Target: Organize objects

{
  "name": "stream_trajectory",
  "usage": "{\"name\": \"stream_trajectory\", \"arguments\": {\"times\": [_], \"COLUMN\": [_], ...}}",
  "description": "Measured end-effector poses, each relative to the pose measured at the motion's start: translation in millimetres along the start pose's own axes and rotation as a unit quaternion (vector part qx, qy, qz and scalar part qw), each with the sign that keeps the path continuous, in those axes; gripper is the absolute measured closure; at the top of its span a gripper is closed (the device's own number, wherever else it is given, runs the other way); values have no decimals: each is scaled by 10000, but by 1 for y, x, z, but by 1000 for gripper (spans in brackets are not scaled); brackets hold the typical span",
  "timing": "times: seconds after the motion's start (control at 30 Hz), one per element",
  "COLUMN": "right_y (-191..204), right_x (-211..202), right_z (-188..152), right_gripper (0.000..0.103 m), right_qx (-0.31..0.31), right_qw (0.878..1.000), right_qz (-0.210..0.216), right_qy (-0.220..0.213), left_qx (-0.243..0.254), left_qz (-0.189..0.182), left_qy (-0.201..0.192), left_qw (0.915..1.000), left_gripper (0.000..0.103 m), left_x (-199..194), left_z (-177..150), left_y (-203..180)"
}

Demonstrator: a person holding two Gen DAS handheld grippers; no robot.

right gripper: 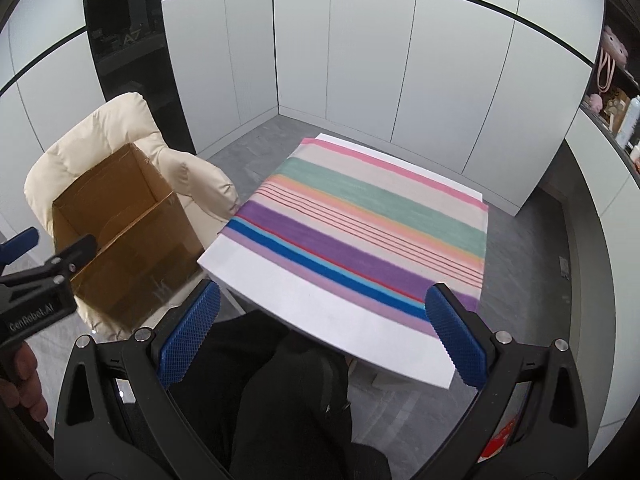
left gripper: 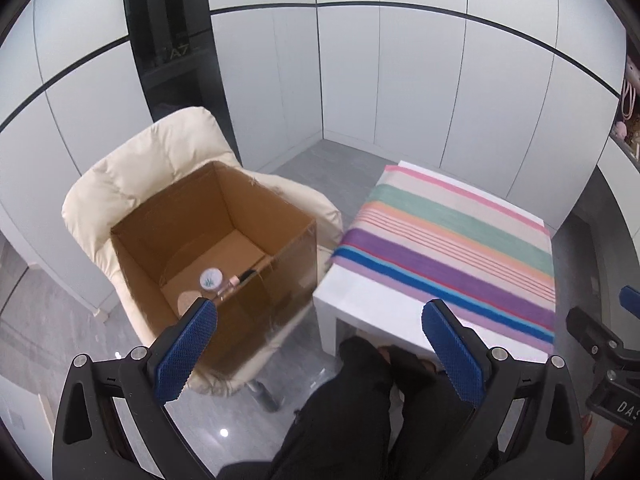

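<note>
An open cardboard box (left gripper: pixel 280 240) stands on a cream padded chair (left gripper: pixel 132 176). Inside it lie a small round white jar (left gripper: pixel 211 278) and a thin pink-and-black tube (left gripper: pixel 244 277). My left gripper (left gripper: pixel 320 344) is open and empty, held above the floor between the box and the table. My right gripper (right gripper: pixel 320 332) is open and empty, above the near edge of the white table (right gripper: pixel 320 304) with its striped cloth (right gripper: pixel 360 220). The box also shows in the right wrist view (right gripper: pixel 132 248), and the left gripper (right gripper: pixel 36 280) appears at that view's left edge.
The person's dark-clothed legs (right gripper: pixel 280 392) are below both grippers. White cabinet walls (right gripper: pixel 360 60) surround the room, with a dark glass cabinet (left gripper: pixel 172 40) behind the chair. Shelves with pink bags and small items (right gripper: pixel 612 80) are at the right. The floor (left gripper: pixel 48 336) is grey.
</note>
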State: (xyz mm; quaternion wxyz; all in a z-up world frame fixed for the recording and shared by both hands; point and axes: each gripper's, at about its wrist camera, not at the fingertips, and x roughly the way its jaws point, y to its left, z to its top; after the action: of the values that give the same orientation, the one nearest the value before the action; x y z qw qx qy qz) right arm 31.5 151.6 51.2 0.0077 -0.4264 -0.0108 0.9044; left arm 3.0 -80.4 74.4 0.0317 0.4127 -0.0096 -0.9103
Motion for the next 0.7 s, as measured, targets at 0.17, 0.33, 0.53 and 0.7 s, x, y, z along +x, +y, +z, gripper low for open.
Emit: {"name": "stream_trajectory", "arguments": {"times": [0.17,0.33,0.53,0.7], "right_y": [-5,-15,-23,-22], "right_x": [-21,-32,-40,-46], "right_z": [-13,-25,-39,-47], "right_gripper": [0,0,0,0], "right_qx": [89,204,317,379], "right_qw": [10000,9994,9988,9983], "right_qz": [-17,-245,-262,-327], "right_qy": [8,122,265,304], "left_qx": [-8,103,256,380], "left_qz": [-29,-101,-226,-347], "left_qy": [120,160,306,338], "left_qw": [9999,9998,9989,9981], "left_gripper": [0,0,0,0], "left_x": [-16,-31,-42,-48], "left_z": [-15,-28,-42,-49], "left_y": [-6,-13,-21,-25]}}
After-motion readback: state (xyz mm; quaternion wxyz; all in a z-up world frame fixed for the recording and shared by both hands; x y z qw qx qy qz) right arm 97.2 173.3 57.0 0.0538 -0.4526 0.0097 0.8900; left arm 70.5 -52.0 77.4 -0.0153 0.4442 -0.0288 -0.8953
